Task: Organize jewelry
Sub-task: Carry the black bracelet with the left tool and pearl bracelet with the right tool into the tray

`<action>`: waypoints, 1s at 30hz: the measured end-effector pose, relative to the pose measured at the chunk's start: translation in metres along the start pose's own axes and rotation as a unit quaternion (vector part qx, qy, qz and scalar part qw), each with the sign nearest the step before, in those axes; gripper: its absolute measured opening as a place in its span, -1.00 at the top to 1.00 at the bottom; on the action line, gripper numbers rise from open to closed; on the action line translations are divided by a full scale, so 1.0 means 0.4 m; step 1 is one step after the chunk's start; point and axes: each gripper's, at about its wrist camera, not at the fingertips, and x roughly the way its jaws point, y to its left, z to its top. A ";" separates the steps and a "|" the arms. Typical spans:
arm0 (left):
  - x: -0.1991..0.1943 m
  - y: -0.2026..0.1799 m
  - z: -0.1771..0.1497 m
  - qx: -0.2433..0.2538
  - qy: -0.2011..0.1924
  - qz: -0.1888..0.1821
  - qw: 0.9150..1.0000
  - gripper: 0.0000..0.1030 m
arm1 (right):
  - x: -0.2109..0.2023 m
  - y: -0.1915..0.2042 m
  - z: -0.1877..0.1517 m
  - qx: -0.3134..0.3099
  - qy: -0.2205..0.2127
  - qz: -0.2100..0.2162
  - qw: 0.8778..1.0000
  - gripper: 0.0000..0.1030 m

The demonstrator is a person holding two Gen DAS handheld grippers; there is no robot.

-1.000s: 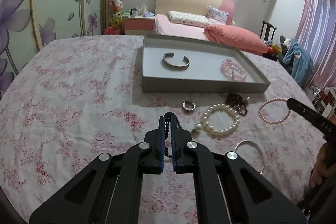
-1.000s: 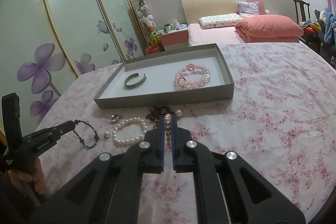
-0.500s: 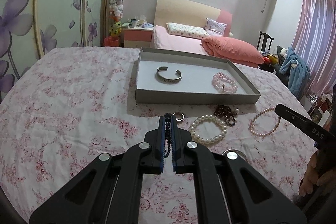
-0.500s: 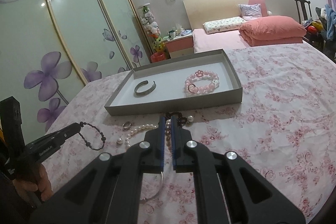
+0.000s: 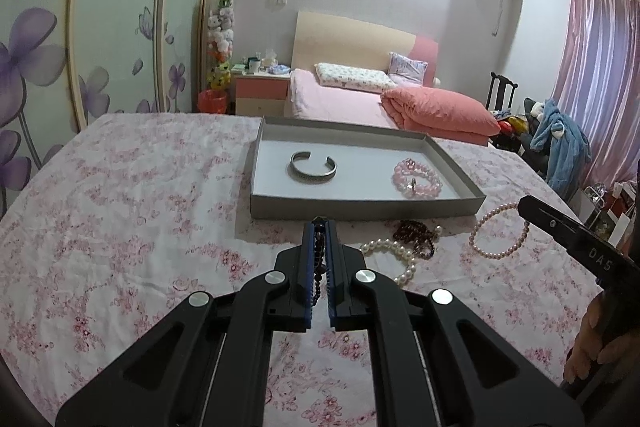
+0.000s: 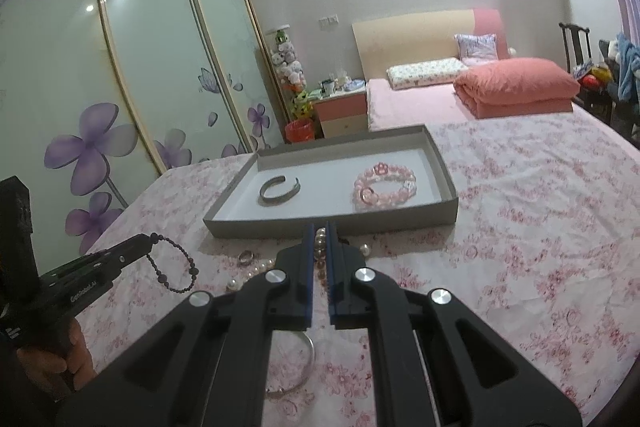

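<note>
A: Where's my left gripper (image 5: 319, 227) against the tray (image 5: 362, 209)?

B: Just short of the near wall, fingers pinching the dark bead bracelet (image 6: 173, 263), which dangles clear of the cloth.

A: And my right gripper (image 6: 320, 230)?

B: Also just short of that wall, clamped on the pink pearl bracelet (image 5: 499, 231). Inside the tray lie the silver cuff (image 5: 313, 167) and the pink bead bracelet (image 5: 417, 178), with bare floor between them.

A: I see white pearls (image 5: 394, 255) and a ring (image 6: 245, 257) on the tablecloth (image 5: 120, 211) near the front wall.
</note>
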 end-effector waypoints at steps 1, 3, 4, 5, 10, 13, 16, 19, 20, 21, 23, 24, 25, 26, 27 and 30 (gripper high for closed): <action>-0.003 -0.005 0.003 0.001 -0.004 -0.001 1.000 0.88 | -0.002 0.003 0.003 -0.003 -0.004 -0.001 1.000 0.87; -0.009 -0.011 0.009 0.004 -0.011 0.000 1.000 0.88 | -0.009 0.012 0.010 -0.011 -0.015 -0.005 1.000 0.87; -0.012 -0.016 0.012 0.006 -0.017 0.000 1.000 0.88 | -0.011 0.017 0.014 -0.014 -0.020 -0.006 1.000 0.87; -0.014 -0.020 0.015 0.009 -0.022 0.001 1.000 0.88 | -0.015 0.022 0.018 -0.018 -0.027 -0.008 0.999 0.88; -0.025 -0.034 0.033 0.017 -0.044 0.006 0.999 0.88 | -0.019 0.033 0.035 -0.027 -0.043 -0.012 0.999 0.88; -0.035 -0.046 0.045 0.026 -0.064 0.016 0.997 0.88 | -0.018 0.038 0.045 -0.030 -0.051 -0.013 0.998 0.88; -0.037 -0.054 0.056 0.031 -0.075 0.022 0.996 0.88 | -0.017 0.046 0.056 -0.034 -0.058 -0.014 0.998 0.88; -0.033 -0.060 0.068 0.036 -0.082 0.030 0.995 0.88 | -0.013 0.053 0.066 -0.041 -0.066 -0.017 0.997 0.87; -0.030 -0.062 0.071 0.038 -0.085 0.034 0.995 0.88 | -0.012 0.055 0.070 -0.043 -0.069 -0.019 0.997 0.88; -0.027 -0.065 0.074 0.039 -0.087 0.036 0.995 0.88 | -0.009 0.056 0.073 -0.044 -0.070 -0.020 0.996 0.88; -0.021 -0.069 0.081 0.043 -0.091 0.040 0.994 0.88 | -0.004 0.056 0.079 -0.046 -0.073 -0.021 0.996 0.88; -0.018 -0.072 0.084 0.045 -0.092 0.041 0.994 0.88 | -0.001 0.056 0.084 -0.046 -0.074 -0.022 0.996 0.88; -0.011 -0.074 0.089 0.048 -0.093 0.043 0.994 0.88 | 0.001 0.056 0.085 -0.047 -0.075 -0.023 0.996 0.88; -0.007 -0.074 0.091 0.049 -0.094 0.044 0.993 0.88 | 0.005 0.055 0.090 -0.048 -0.075 -0.024 0.996 0.88; -0.002 -0.076 0.096 0.050 -0.094 0.044 0.993 0.88 | 0.009 0.054 0.093 -0.048 -0.076 -0.025 0.996 0.88; 0.019 -0.077 0.109 0.052 -0.094 0.047 0.993 0.88 | 0.025 0.048 0.107 -0.047 -0.078 -0.030 0.995 0.88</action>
